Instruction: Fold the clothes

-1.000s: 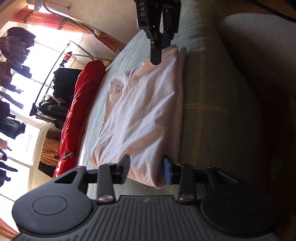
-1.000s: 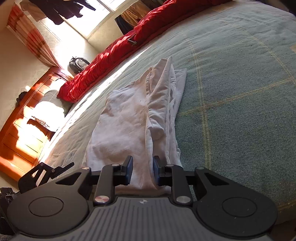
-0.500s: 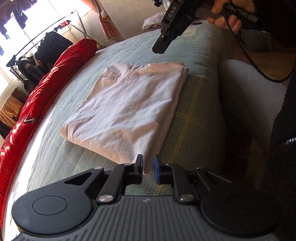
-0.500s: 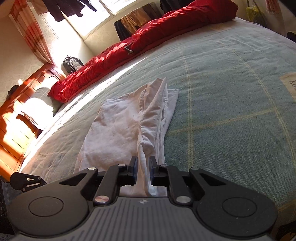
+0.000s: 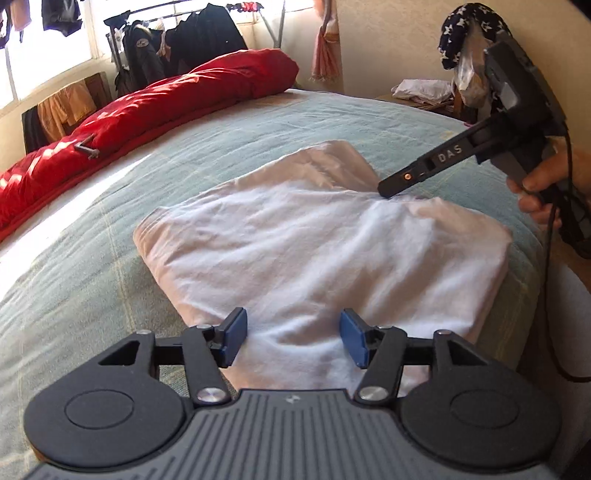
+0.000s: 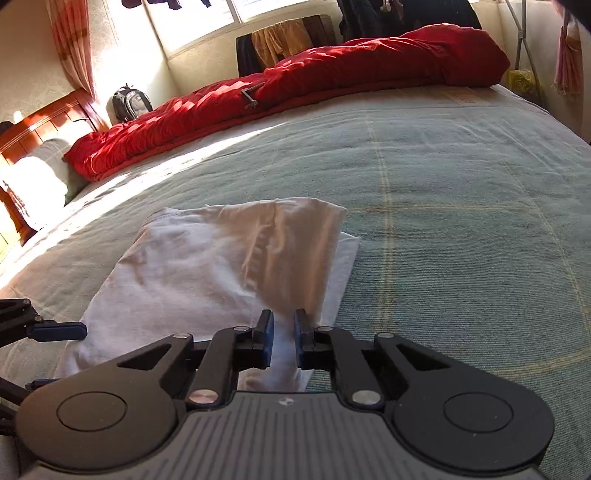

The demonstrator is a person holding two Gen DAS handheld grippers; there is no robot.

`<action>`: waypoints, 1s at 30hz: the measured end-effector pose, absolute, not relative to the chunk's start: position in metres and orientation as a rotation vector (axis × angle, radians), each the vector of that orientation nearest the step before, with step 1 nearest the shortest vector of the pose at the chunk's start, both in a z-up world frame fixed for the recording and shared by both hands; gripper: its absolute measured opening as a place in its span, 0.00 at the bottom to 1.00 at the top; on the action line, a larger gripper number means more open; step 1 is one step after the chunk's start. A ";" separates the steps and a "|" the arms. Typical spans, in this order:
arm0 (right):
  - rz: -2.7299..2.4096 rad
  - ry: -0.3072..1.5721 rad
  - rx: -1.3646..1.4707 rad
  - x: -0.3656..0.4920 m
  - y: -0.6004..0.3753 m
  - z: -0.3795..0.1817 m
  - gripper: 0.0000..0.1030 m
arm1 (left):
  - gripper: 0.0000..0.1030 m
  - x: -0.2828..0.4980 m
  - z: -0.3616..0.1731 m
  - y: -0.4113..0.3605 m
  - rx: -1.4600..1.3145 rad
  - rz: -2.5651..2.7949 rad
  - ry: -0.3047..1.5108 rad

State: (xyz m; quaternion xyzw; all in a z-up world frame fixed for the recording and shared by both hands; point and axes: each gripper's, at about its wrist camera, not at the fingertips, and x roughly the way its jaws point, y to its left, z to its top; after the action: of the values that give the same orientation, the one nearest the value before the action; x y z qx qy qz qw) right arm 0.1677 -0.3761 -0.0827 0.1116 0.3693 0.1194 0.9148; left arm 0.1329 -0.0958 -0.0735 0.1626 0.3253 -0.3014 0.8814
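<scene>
Folded white garment point(image 5: 321, 254) lies flat (long axis toward red duvet point(image 5: 147, 110)).

Strong daylight pours through the window point(image 6: 207, 22) on my right wrist view, blowing the glass out to white. Sun stripes the far edge of the bed point(image 6: 443, 155) and lights the red duvet point(image 5: 155, 107). Nearer me it's shaded. Fisheye bends the bed's edges, and the white garment point(image 5: 314, 251) looks soft, slightly smeared.
</scene>
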 end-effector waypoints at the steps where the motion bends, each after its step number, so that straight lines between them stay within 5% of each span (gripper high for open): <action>1: 0.200 0.760 0.198 0.165 -0.378 -0.079 0.26 | 0.59 0.134 -0.073 -0.093 0.315 -0.622 0.677; 6: 0.242 0.682 0.238 0.172 -0.386 -0.051 0.28 | 0.68 0.140 -0.057 -0.096 0.270 -0.591 0.612; 20: 0.190 0.717 0.303 0.227 -0.394 -0.070 0.31 | 0.70 0.162 -0.072 -0.087 0.119 -0.575 0.711; 25: 0.289 0.692 0.242 0.226 -0.375 -0.051 0.45 | 0.70 0.187 -0.056 -0.073 -0.029 -0.605 0.723; 30: 0.287 0.724 0.239 0.218 -0.365 -0.061 0.46 | 0.72 0.237 -0.052 -0.063 -0.111 -0.559 0.747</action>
State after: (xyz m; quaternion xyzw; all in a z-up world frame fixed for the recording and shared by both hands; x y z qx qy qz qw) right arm 0.2175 -0.3650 -0.0608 0.1160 0.3521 0.1396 0.9182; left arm 0.2371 -0.0627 -0.0522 -0.0536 0.3600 -0.2693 0.8916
